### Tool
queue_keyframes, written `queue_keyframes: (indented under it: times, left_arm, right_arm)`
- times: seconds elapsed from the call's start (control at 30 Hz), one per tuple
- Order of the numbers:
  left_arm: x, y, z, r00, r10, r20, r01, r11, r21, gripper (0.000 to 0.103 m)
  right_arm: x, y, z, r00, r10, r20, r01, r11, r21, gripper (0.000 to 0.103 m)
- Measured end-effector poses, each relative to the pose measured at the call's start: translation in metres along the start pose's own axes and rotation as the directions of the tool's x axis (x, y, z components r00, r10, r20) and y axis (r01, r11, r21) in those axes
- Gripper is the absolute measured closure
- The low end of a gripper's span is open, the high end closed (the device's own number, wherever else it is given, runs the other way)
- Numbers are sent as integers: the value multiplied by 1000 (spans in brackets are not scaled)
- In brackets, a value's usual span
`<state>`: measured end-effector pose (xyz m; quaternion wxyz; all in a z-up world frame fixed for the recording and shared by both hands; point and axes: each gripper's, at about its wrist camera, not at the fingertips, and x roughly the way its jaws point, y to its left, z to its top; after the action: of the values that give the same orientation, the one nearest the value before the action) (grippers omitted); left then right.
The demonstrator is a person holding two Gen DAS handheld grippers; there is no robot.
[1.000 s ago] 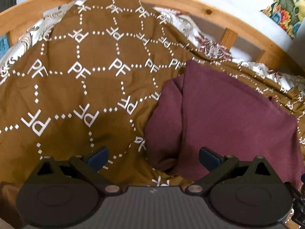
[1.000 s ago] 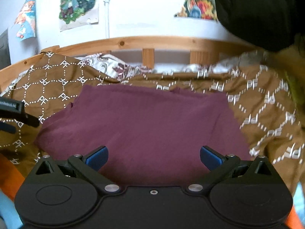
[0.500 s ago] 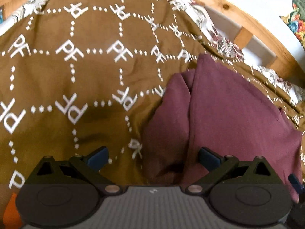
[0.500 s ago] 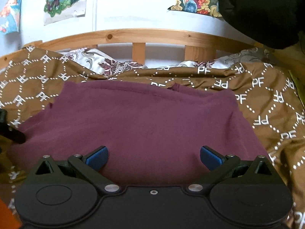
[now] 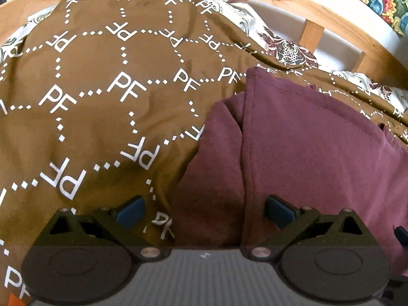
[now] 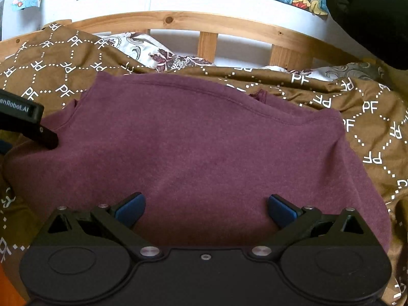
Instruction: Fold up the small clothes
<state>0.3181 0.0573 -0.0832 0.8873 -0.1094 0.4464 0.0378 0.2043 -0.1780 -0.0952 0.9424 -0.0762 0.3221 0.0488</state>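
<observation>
**Over the bed, both tools wide**

Nearest the lens, right gripper (image 6: 205, 210) spread wide, holding nothing, poised above the near edge of the maroon garment (image 6: 193, 148). Left gripper (image 5: 204, 213) equally wide, straddling the garment's left folded edge. Beneath, brown patterned blanket (image 5: 102, 97). Farther back, floral pillow (image 6: 176, 60), then wooden bed rail (image 6: 204, 23) against the wall.

left gripper (image 5: 204, 210) fingers spread wide | right gripper (image 6: 205, 210) fingers spread wide
</observation>
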Motion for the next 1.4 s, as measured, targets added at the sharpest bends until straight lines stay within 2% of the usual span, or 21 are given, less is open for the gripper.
queue_keyframes:
  times: [0.33, 0.43, 0.53, 0.67, 0.87, 0.93, 1.07, 1.13, 1.2, 1.3, 1.4]
  left_arm:
    - [5, 17, 4, 997, -61, -45, 56, 993, -105, 1]
    - [3, 15, 5, 995, -93, -30, 90, 992, -88, 1]
    - [3, 9, 6, 991, -130, -19, 130, 991, -30, 1]
    - [14, -1, 9, 995, -80, -56, 83, 995, 61, 1]
    - [13, 4, 11, 993, -99, -63, 101, 995, 25, 1]
    - [10, 5, 10, 993, -103, -58, 104, 994, 22, 7]
    - [4, 2, 6, 992, -121, -39, 122, 992, 37, 26]
    - [1, -1, 5, 994, -109, -26, 110, 992, 54, 34]
    - [-3, -2, 5, 995, -103, -12, 104, 993, 59, 47]
    - [-10, -6, 4, 995, -98, 15, 96, 993, 69, 59]
    - [-22, -21, -1, 996, -57, 71, 44, 984, 170, 63]
  right_arm:
    - [2, -2, 0, 1000, 9, -9, -9, 1000, 16, 1]
    - [2, -3, 0, 1000, 11, -10, -11, 1000, 21, 0]
    - [3, -3, -1, 1000, 12, -10, -12, 1000, 22, 1]
    - [3, -3, -1, 1000, 12, -10, -12, 1000, 22, 1]
    - [3, -3, -1, 1000, 12, -11, -12, 1000, 22, 1]
    - [3, -3, -1, 1000, 14, -12, -13, 1000, 24, 1]
    - [4, -4, -1, 1000, 16, -15, -16, 999, 29, 1]
    - [4, -3, -1, 1000, 16, -15, -15, 999, 28, 0]
    - [4, -3, -1, 1000, 14, -15, -14, 1000, 26, 0]
    - [3, -3, -1, 1000, 13, -15, -13, 1000, 25, 0]
    - [2, -2, -1, 1000, 9, -15, -9, 1000, 23, 0]
